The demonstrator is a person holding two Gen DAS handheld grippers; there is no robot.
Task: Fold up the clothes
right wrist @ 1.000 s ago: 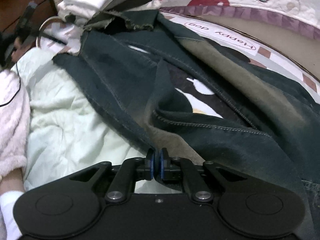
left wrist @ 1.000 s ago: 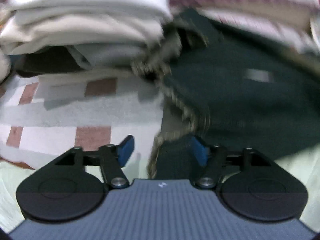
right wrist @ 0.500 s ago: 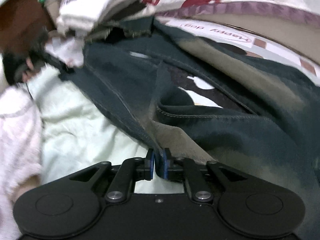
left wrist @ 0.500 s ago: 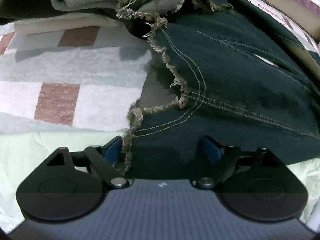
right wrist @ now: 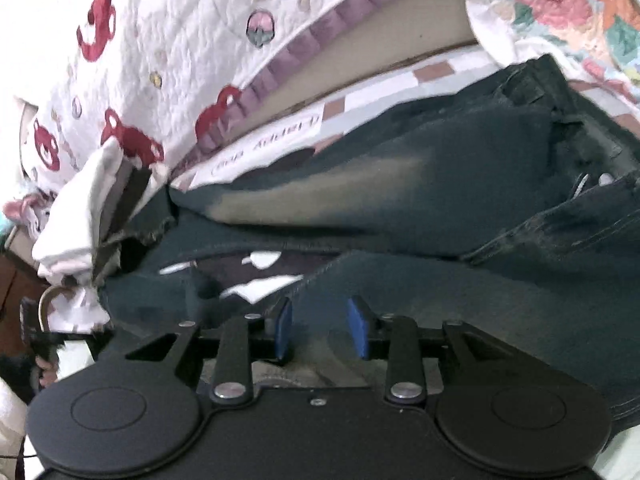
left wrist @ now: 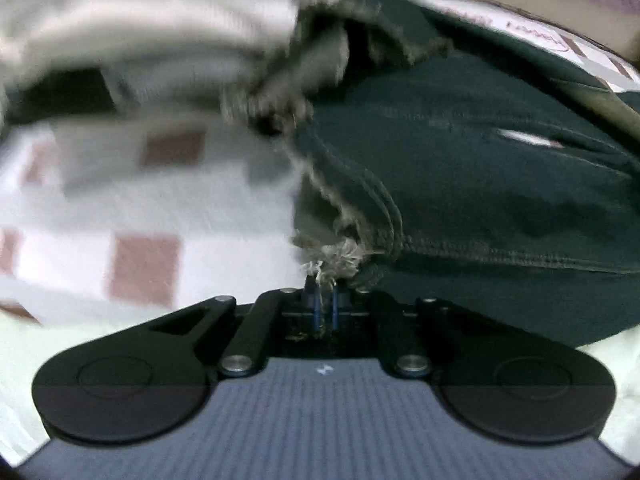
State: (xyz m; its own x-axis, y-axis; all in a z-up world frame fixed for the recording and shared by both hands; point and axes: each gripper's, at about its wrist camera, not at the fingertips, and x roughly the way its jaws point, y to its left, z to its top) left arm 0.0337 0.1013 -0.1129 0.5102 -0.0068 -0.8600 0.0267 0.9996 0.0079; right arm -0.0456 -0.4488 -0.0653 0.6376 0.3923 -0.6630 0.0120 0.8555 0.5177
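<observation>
checked bedding (left wrist: 144,208) runs under everything, with dark jeans (right wrist: 460,216) sprawled across it beside a stack of folded whites (left wrist: 152,32). left gripper (left wrist: 325,304) has its fingers pinched on only the frayed hem (left wrist: 332,256), so the threads may slip or tear if pulled. right gripper (right wrist: 320,330) hangs spread over a leg, gripping nothing, so that side could sag and bunch.
</observation>
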